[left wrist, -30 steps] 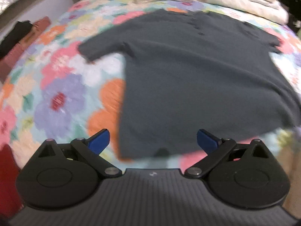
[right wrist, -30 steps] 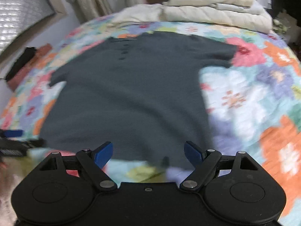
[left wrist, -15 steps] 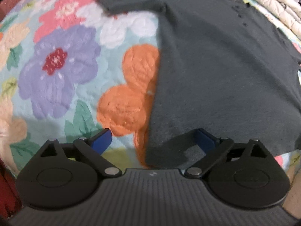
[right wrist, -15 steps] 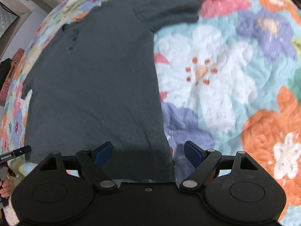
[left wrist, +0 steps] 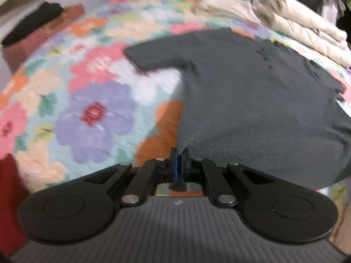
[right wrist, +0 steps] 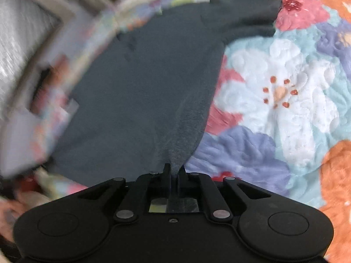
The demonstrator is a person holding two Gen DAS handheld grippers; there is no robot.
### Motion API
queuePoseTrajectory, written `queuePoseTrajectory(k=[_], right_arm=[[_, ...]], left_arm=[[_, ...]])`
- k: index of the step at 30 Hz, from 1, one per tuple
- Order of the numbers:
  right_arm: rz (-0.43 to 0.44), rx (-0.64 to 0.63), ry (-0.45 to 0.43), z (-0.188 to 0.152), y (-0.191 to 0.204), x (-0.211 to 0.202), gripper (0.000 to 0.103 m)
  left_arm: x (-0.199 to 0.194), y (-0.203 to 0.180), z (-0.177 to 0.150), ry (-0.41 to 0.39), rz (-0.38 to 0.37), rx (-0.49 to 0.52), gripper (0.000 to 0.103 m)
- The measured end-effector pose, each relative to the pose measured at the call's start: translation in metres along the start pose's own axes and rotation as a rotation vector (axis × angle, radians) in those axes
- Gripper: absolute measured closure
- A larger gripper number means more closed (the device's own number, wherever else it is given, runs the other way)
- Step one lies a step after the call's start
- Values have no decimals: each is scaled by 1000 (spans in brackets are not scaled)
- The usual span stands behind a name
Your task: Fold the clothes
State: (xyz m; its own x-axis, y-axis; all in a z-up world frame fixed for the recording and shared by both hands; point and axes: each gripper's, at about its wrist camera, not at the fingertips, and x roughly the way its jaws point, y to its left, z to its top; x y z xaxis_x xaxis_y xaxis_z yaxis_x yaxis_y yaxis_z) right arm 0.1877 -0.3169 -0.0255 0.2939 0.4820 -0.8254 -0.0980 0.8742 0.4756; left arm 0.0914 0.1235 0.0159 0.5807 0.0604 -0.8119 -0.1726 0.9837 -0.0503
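I see a dark grey shirt [left wrist: 252, 100] spread front-up on a bed covered by a flowered quilt [left wrist: 94, 118]; I place everything against that shirt. In the left wrist view its short sleeve [left wrist: 158, 54] points away to the left, and a row of small buttons [left wrist: 266, 58] runs down from the neck at the far end. The hem is the end nearest me.

My left hand-held gripper [left wrist: 179, 160] is at the near left corner of the shirt's hem. Its blue-padded fingers [left wrist: 174, 164] are drawn together with only a sliver between them, and the shirt's edge meets them there; I take it they pinch the fabric, though blur hides the contact itself.

My right hand-held gripper [right wrist: 173, 171] is at the near right corner of the hem. Its jaws are nearly closed on a bunched fold of the shirt [right wrist: 140, 100], which rises out of them in a taut ridge toward the body of the garment. The right sleeve [right wrist: 248, 15] lies flat at the far right.

Beyond the shirt's collar sits a stack of folded cream bedding [left wrist: 302, 32]. Far off to the left of the shirt, at the quilt's edge, lie a dark and a reddish-brown folded cloth [left wrist: 41, 28]. The left part of the right wrist view is too smeared to read.
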Motion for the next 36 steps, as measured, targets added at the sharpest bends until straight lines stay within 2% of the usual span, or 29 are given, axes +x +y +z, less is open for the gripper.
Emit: queuePoseTrajectory(k=[1, 3, 6, 9, 10, 11, 12, 13, 15, 17, 18, 20, 21, 23, 25, 27, 29, 32, 36], right_arm=[[17, -3, -11, -1, 1, -3, 96], [52, -8, -33, -4, 2, -10, 96], [63, 48, -5, -4, -7, -5, 97], [84, 96, -9, -2, -14, -3, 96], [84, 97, -14, -1, -13, -5, 96], [77, 95, -13, -1, -13, -5, 94], [65, 94, -8, -3, -15, -3, 88], [50, 95, 0, -5, -17, -2, 74], [22, 102, 21, -5, -22, -1, 53], [24, 114, 37, -3, -26, 5, 53], [27, 125, 46, -3, -26, 8, 53], [40, 150, 25, -3, -27, 10, 79], [79, 173, 1, -3, -28, 8, 97], [146, 194, -71, -3, -22, 3, 97], [163, 158, -148, 4, -3, -4, 97], [213, 127, -202, 14, 17, -9, 97], [291, 101, -226, 28, 38, -10, 97], [370, 47, -233, 43, 70, 0, 97], [432, 37, -230, 41, 85, 30, 97]], left_arm=[[-2, 3, 0, -4, 5, -7, 100], [13, 1, -5, 81, -40, -22, 100], [30, -7, -10, 144, 12, 27, 95], [30, 1, -5, 151, 71, -18, 75], [30, 4, -5, 154, 90, -26, 64], [25, 5, -5, 139, 77, -38, 62], [18, 5, -4, 115, 61, -33, 62], [12, 5, -2, 91, 46, -27, 61], [-3, 1, 2, 38, 8, -13, 52], [-13, -7, 13, -12, -75, -3, 33], [-14, -11, 19, -25, -116, -3, 30], [-12, -23, 32, -33, -173, -5, 28], [-8, -29, 38, -36, -188, 5, 28], [2, -45, 49, -56, -231, 32, 28], [9, -61, 57, -81, -284, 59, 29], [13, -74, 61, -148, -358, 100, 29], [16, -79, 58, -216, -448, 118, 29], [24, -85, 48, -225, -537, 135, 29], [27, -94, 34, -216, -576, 209, 29]])
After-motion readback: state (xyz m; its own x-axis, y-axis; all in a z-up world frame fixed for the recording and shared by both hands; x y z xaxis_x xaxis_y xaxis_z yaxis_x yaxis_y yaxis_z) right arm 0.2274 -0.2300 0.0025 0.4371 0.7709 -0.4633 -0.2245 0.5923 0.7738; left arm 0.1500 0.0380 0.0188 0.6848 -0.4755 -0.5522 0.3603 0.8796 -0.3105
